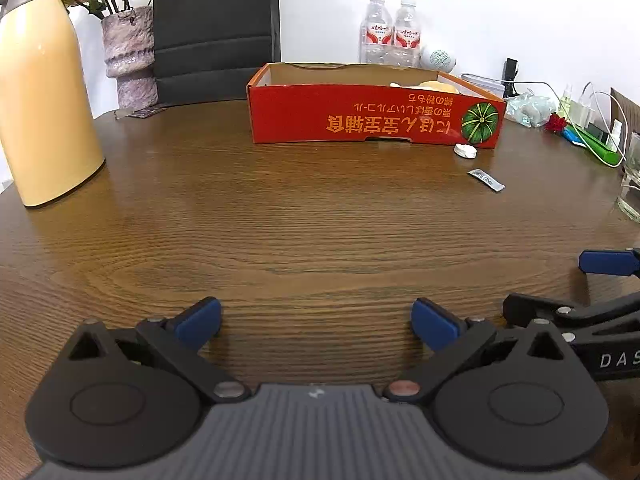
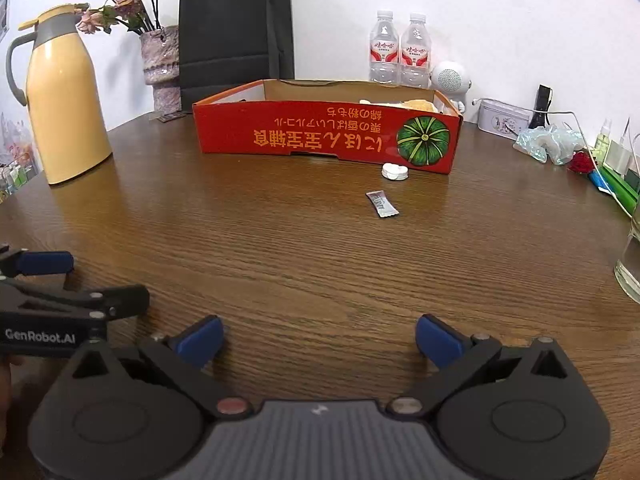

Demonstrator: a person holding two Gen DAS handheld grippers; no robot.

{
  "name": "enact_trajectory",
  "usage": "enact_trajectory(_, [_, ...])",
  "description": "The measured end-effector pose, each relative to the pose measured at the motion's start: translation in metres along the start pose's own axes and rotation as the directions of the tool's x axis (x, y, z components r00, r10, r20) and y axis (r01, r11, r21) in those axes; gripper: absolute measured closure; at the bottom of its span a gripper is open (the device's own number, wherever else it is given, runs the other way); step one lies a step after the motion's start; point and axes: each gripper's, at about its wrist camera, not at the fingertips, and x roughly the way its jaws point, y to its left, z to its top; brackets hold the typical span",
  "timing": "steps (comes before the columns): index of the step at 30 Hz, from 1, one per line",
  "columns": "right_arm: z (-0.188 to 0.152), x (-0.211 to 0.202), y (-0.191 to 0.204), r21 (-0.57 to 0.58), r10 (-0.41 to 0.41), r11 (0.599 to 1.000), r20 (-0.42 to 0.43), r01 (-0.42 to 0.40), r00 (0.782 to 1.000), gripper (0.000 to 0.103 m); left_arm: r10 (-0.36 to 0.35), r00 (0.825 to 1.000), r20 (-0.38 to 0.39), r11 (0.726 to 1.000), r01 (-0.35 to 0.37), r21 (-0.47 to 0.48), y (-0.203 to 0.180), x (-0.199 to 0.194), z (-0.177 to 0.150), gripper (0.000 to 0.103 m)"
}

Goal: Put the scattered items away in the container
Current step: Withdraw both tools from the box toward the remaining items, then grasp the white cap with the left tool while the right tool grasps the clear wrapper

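Observation:
A shallow red cardboard box (image 1: 360, 116) (image 2: 320, 136) with a pumpkin print stands at the far side of the wooden table, with some pale items inside at its right end. A small white round item (image 1: 465, 151) (image 2: 395, 171) lies just in front of the box's right end. A small silver sachet (image 1: 486, 180) (image 2: 382, 204) lies a little nearer. My left gripper (image 1: 316, 322) is open and empty, low over the near table. My right gripper (image 2: 319, 336) is open and empty, beside it on the right. Both are far from the items.
A yellow thermos jug (image 1: 44, 92) (image 2: 66, 100) stands at the left. A vase of dried flowers (image 2: 160, 64), a black paper bag (image 2: 236, 32) and two water bottles (image 2: 400, 50) stand behind the box. A glass (image 2: 630, 264) and cables, a tin and small clutter (image 2: 560, 140) sit at the right edge.

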Motion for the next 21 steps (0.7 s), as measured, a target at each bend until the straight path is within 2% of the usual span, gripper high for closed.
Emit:
enact_trajectory(12, [0.001, -0.001, -0.001, -0.004, 0.005, 1.000, -0.003, -0.005, 1.000, 0.000, -0.003, 1.000, 0.000, 1.000, 0.003, -0.002, 0.001, 0.000, 0.000, 0.000])
enact_trajectory(13, [0.002, 0.000, -0.002, -0.019, 0.014, 1.000, -0.004, -0.014, 1.000, 0.001, -0.005, 1.000, 0.001, 1.000, 0.005, -0.004, 0.001, 0.000, 0.000, 0.000])
enact_trajectory(16, [0.016, 0.002, -0.011, -0.101, 0.002, 0.995, 0.020, 0.000, 1.000, 0.022, -0.038, 0.999, 0.021, 0.999, 0.038, 0.006, 0.004, 0.001, 0.004, 0.000])
enact_trajectory(18, [0.034, 0.009, -0.026, -0.120, -0.027, 0.992, 0.054, 0.033, 0.998, 0.022, -0.067, 0.998, 0.020, 0.998, 0.067, 0.020, 0.008, 0.006, 0.015, 0.000])
enact_trajectory(21, [0.065, 0.036, -0.050, -0.112, 0.024, 0.993, 0.037, -0.020, 0.999, 0.028, -0.073, 0.997, 0.018, 0.997, 0.073, 0.015, 0.014, 0.016, 0.035, 0.000])
